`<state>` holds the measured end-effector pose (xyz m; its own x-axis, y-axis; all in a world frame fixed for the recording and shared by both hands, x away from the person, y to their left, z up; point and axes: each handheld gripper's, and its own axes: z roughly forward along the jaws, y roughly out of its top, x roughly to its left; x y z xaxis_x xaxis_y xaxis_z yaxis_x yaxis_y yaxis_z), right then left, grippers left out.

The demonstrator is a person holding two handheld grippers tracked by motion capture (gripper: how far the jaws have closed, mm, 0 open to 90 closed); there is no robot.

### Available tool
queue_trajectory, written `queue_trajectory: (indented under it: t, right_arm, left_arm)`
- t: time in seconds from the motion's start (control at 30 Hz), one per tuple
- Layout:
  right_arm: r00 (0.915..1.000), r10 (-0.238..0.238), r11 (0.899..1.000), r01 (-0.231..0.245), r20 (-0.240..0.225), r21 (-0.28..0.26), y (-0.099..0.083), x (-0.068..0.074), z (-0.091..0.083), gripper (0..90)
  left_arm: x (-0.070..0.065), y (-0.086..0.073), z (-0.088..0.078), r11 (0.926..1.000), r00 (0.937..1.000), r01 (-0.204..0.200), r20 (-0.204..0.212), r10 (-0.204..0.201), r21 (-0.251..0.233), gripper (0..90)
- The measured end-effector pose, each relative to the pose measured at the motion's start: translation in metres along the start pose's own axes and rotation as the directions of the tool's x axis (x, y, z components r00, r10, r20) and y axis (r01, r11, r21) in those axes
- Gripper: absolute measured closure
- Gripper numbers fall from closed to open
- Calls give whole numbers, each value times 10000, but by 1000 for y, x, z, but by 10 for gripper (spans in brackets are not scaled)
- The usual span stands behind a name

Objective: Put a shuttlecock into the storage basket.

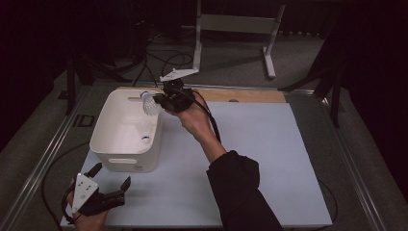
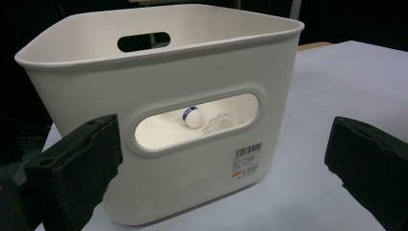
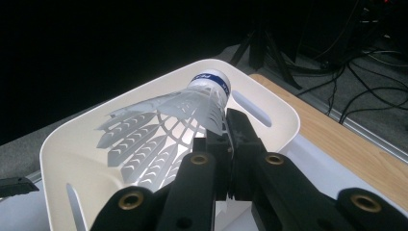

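**Shuttlecock held over bin rim; left gripper idle at near edge**

Dark surroundings frame a pale blue table (image 1: 250, 144), with cables and a white metal stand (image 1: 235, 29) on the grey floor beyond it. On the table, toward 10 o'clock from its centre, sits a white plastic bin (image 1: 126, 132) with slotted handles.

Right gripper (image 1: 161, 100): held above the bin's far right corner, at about 1 o'clock from the bin's middle. Its jaws are pressed together on the skirt of a white shuttlecock (image 3: 168, 127), close under the blue-banded cork, which points up and away in the right gripper view. The shuttlecock hangs over the bin's interior, clear of the walls.

Left gripper (image 1: 111, 178): at the table's near left corner, about 7 o'clock from the bin, near it but apart. Its jaws stand wide apart with nothing between them, facing the bin's near wall.

Through the handle slot in that wall, the left gripper view shows a second shuttlecock (image 2: 204, 119) lying on the bin floor.
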<state>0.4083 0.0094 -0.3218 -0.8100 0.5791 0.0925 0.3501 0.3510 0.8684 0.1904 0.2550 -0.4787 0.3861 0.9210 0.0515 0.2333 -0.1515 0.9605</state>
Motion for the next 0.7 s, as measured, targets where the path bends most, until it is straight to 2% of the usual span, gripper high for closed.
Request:
queue_trajectory:
  t: [0.7]
  right_arm:
    - [9996, -193, 9998, 194, -197, 75, 0, 7, 6, 889]
  left_arm:
    - [0, 0, 0, 10000, 10000, -9, 11, 9, -3, 2]
